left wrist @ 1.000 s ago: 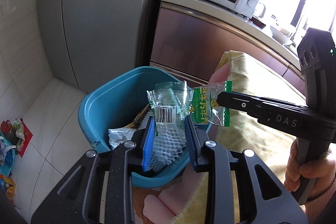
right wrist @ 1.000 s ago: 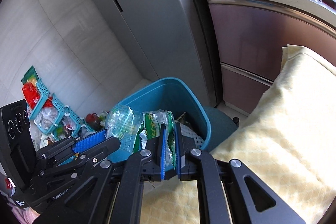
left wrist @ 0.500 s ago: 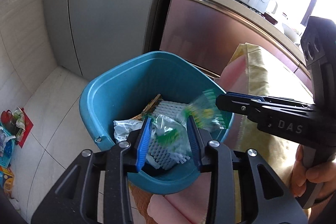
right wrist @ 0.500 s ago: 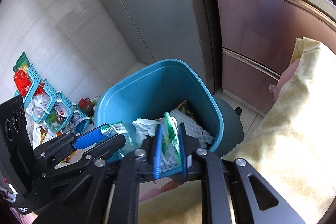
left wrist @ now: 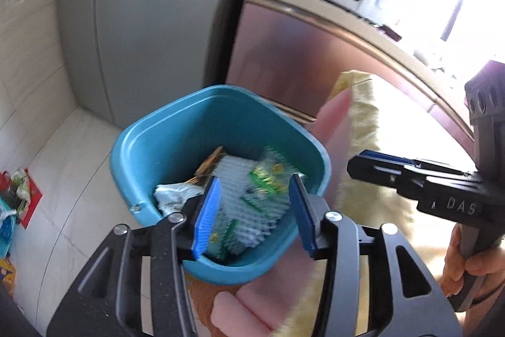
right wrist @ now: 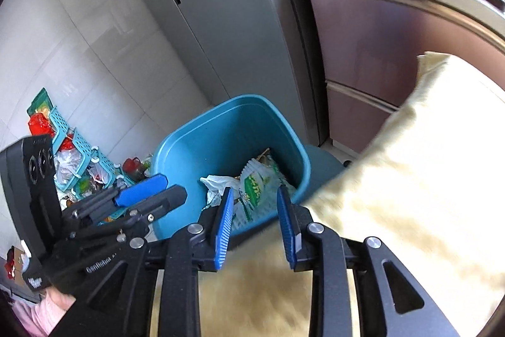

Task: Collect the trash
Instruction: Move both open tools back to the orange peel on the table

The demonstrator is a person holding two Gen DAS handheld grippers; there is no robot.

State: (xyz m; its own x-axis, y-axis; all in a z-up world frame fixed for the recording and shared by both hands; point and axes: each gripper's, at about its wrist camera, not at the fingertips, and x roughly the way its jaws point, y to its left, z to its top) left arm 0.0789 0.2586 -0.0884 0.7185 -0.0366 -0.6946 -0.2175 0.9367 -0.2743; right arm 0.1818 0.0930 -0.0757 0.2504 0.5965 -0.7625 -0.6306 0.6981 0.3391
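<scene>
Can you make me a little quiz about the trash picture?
1. What colour is the bin that holds the trash?
2. True or false: the left gripper is squeezing a wrapper.
3. What lies in the bin? A) green snack wrappers and white foam netting B) apples C) shoes

Key:
1. Blue.
2. False. Its jaws are opening with nothing pinched; the wrappers lie down in the bin. The right gripper is opening too, and holds nothing.
3. A.

Green wrappers (left wrist: 266,179) in the blue bin (left wrist: 176,128) are smeared by motion blur, print unreadable; the bin's near wall is hidden behind gripper fingers (left wrist: 206,212).
</scene>
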